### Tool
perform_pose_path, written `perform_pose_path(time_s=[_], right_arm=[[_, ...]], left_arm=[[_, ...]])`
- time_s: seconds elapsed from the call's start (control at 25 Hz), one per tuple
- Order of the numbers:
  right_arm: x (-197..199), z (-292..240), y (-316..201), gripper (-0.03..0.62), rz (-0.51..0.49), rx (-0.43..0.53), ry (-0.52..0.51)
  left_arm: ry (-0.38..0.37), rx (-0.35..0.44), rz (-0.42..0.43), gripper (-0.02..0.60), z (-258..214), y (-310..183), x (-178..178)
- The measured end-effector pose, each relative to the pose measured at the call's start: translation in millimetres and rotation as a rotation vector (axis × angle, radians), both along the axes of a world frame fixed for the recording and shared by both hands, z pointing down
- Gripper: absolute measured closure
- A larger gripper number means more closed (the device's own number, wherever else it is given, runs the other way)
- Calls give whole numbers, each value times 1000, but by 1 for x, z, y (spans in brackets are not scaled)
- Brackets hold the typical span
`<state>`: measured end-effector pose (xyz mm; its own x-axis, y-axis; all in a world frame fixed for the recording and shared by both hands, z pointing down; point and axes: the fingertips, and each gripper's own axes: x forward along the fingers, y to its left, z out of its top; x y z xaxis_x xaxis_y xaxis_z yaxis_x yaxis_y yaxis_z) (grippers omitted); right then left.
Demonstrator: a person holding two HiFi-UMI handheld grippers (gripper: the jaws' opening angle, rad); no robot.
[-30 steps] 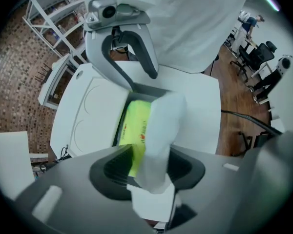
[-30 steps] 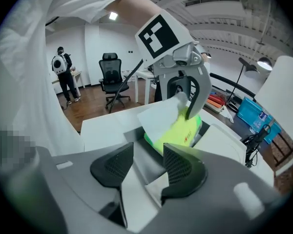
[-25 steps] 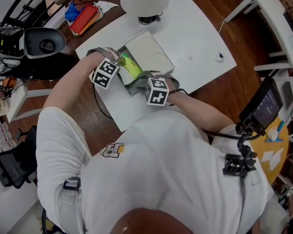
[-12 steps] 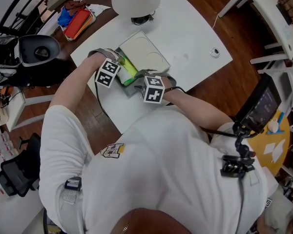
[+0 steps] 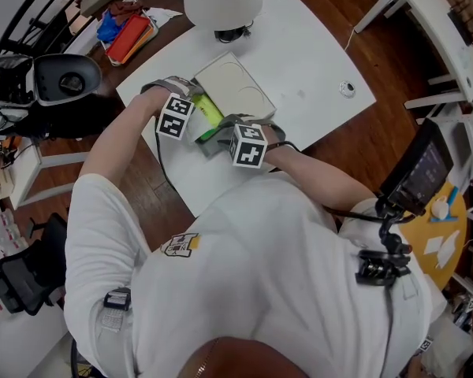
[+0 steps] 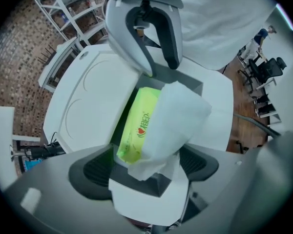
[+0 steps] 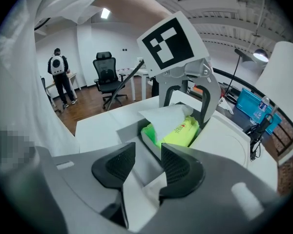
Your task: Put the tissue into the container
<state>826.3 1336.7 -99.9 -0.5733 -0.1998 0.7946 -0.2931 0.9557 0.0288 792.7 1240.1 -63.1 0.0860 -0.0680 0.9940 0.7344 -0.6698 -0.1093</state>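
The tissue [image 6: 146, 121], a green pack with a white sheet draped over it, is lying inside the open container [image 5: 240, 93] on the table [image 5: 315, 53]. The left gripper [image 6: 146, 165] is pointing down over it. Its jaws have just been opening and are standing wide, with the pack between them and neither pad pressing on it. The right gripper [image 7: 147, 165] is clamping the container's end wall with half-closed jaws.
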Motion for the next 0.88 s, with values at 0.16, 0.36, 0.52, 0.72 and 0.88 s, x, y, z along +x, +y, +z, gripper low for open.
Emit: perform_pose_path(time_s=[0.16,0.36,0.52,0.72,0.88], right_arm=[[-1,-1,0,431,-11,3,-8],[9,-1,-1,431,-2,8,-10],[10,-5,-3,431,0,11,-15],[12,-10,-4,431,10,15,-15],[24,-15,-2,431,14,17,-27]], left_arm=[[45,13,-48,141,-14,0,-7],[121,57,-99,138,-47,-10,1],[168,91,-138,137,-78,-20,2],[275,127,-228,137,-126,-32,5],[525,153,-434,138,-177,-51,15]])
